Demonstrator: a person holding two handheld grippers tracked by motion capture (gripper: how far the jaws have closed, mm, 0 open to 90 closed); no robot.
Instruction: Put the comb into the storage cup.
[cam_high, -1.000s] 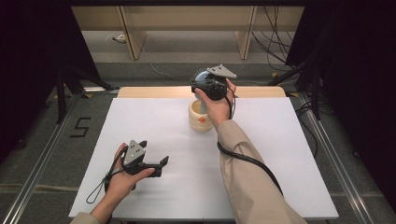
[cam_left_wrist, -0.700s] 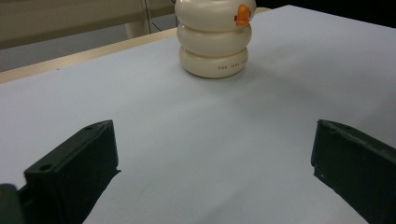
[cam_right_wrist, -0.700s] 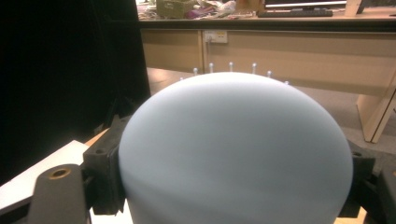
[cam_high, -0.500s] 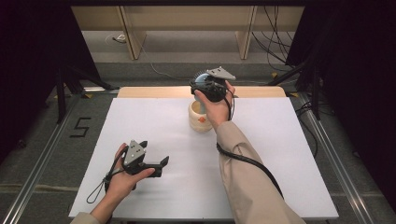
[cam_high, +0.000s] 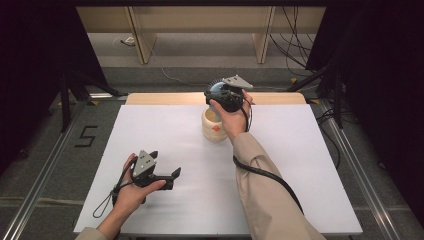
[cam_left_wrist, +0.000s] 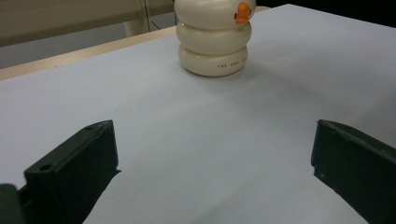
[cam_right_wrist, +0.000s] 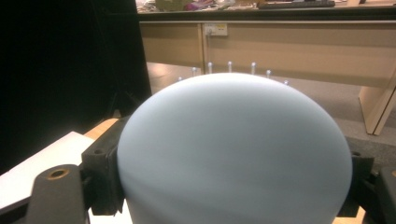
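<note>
A white table (cam_high: 310, 165), wooden furniture legs (cam_high: 142, 37) and floor cables (cam_high: 295, 45) behind.

One cream ribbed cup (cam_high: 214, 129) with one orange mark, built of three stacked rings in the left gripper view; one pale blue dome-shaped piece (cam_right_wrist: 233, 149); two tools, left tool (cam_high: 167, 179) and right tool (cam_high: 216, 92); two hands; one white desk (cam_high: 300, 165)
</note>
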